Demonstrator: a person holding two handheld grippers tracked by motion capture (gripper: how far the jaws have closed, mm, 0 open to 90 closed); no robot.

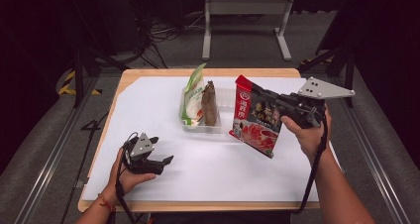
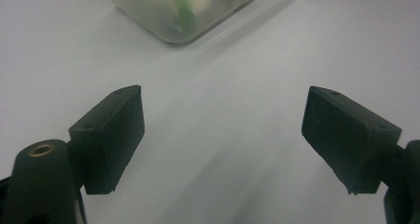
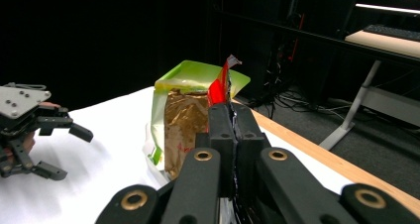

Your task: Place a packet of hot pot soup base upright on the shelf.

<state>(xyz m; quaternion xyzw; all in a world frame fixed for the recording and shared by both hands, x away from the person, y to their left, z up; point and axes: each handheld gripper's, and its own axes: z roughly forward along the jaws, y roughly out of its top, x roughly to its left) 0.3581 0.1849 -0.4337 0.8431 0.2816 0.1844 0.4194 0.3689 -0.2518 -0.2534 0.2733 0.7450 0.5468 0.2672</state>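
My right gripper is shut on the upper edge of a red snack packet and holds it in the air, just right of a clear plastic bin. In the right gripper view the two jaws press together with the thin red packet between them. In the bin a green-and-white bag and a brown packet stand upright. My left gripper rests open near the table's front left, with nothing between its fingers.
A white sheet covers the wooden table. The left gripper view shows the bin's corner ahead of the open jaws. Beyond the table are a dark floor, cables and a metal stand.
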